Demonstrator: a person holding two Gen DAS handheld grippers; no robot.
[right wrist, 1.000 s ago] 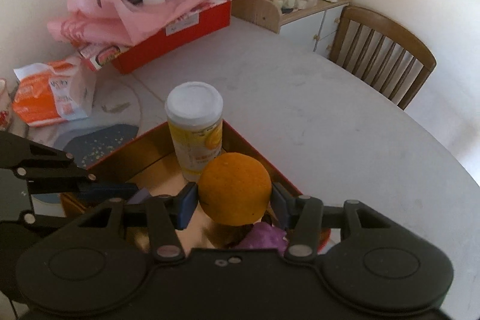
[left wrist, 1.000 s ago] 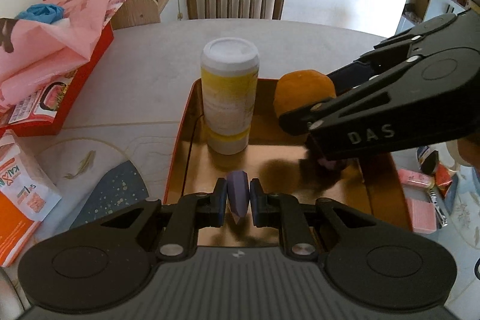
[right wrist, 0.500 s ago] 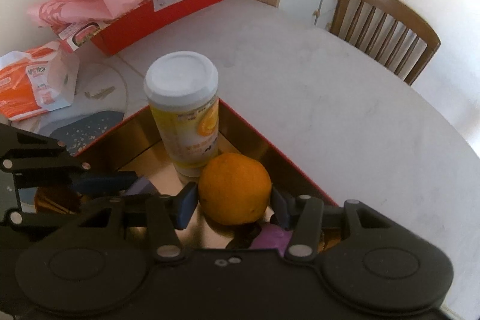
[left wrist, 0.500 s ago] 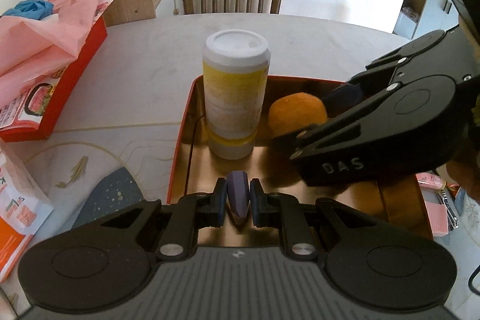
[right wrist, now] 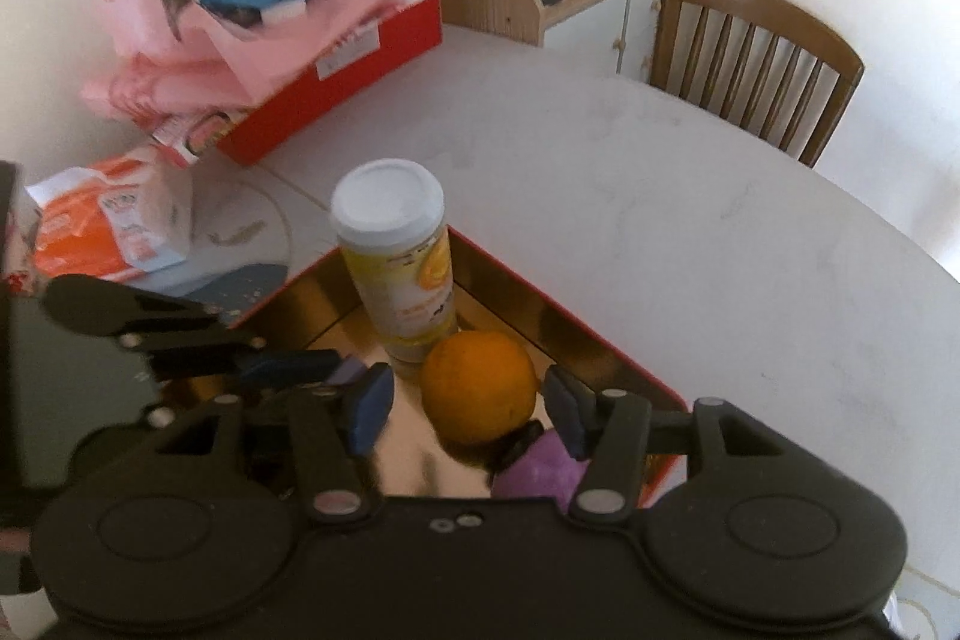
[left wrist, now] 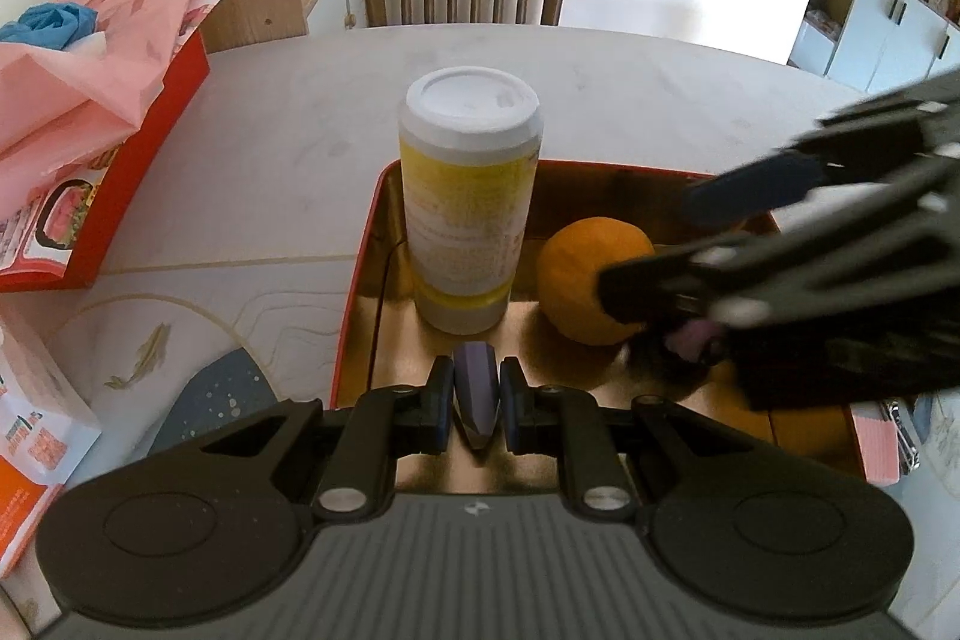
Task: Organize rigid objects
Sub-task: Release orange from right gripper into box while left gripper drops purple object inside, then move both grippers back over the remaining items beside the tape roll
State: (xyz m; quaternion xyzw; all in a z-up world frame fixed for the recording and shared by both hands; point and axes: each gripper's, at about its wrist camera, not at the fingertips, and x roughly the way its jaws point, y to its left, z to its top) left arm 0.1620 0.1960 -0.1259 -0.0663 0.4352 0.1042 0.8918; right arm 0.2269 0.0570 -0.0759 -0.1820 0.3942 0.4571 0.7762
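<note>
Over the near end of the red-rimmed tray (left wrist: 360,280), the left gripper (left wrist: 476,403) is clamped on a small purple crystal-shaped piece (left wrist: 476,394), long axis running straight along the fingers, its tapered point aimed back toward the camera and the blunt end toward the canister. That white-lidded yellow canister (left wrist: 471,208) stands upright at the tray's far left corner, and the orange (left wrist: 591,280) sits on the gold floor just to its right. In the right wrist view, the right gripper (right wrist: 468,409) has just been opening: the orange (right wrist: 478,387) is between its blue pads (right wrist: 367,406), but daylight shows on both sides now, where half a second ago they hugged it. A second ago the orange was up above the tray; now it rests on the tray floor beside the canister (right wrist: 399,268). A purple object (right wrist: 540,469) lies just under the right finger. The left grip hasn't changed at all.
</note>
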